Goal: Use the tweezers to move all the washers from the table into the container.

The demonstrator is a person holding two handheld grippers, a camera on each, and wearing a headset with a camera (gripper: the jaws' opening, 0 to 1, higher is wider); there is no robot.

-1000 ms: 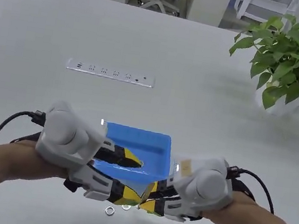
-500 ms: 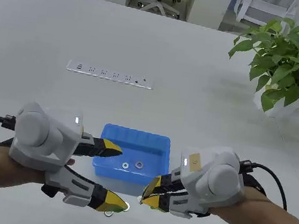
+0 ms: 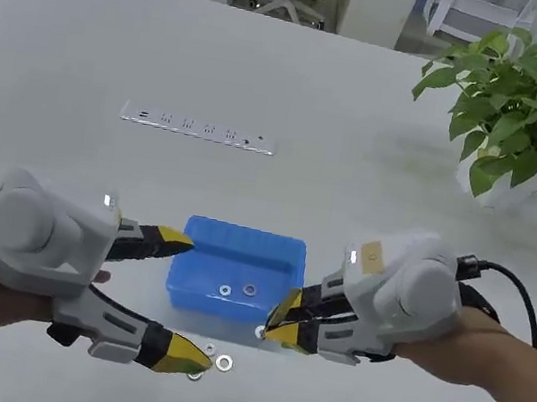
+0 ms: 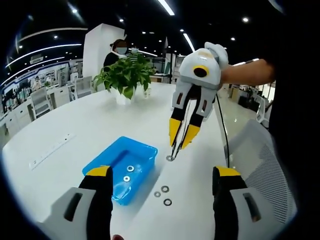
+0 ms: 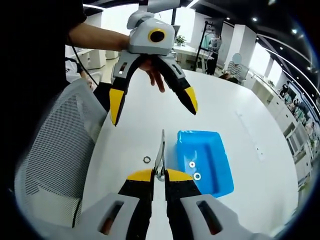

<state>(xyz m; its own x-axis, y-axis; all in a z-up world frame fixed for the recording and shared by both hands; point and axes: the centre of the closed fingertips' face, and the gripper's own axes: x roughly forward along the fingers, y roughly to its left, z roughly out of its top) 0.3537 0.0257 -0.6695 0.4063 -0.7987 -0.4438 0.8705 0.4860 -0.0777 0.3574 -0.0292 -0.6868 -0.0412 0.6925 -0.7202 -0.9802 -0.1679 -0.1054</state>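
Tweezers (image 5: 160, 150) pinched in my right gripper (image 5: 159, 176), tips by a washer (image 4: 169, 158) on the table (image 3: 403, 181) just beside the blue container (image 3: 242, 241), left gripper (image 5: 152, 105) spread wide; risk: washer skidding away under an off-centre pinch.

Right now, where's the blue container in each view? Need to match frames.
Head view: container at lower centre.
Left gripper view: container lower left of centre.
Right gripper view: container right of centre, just right of the tweezers.
Shared landmark: the two washers lying side by side inside it.
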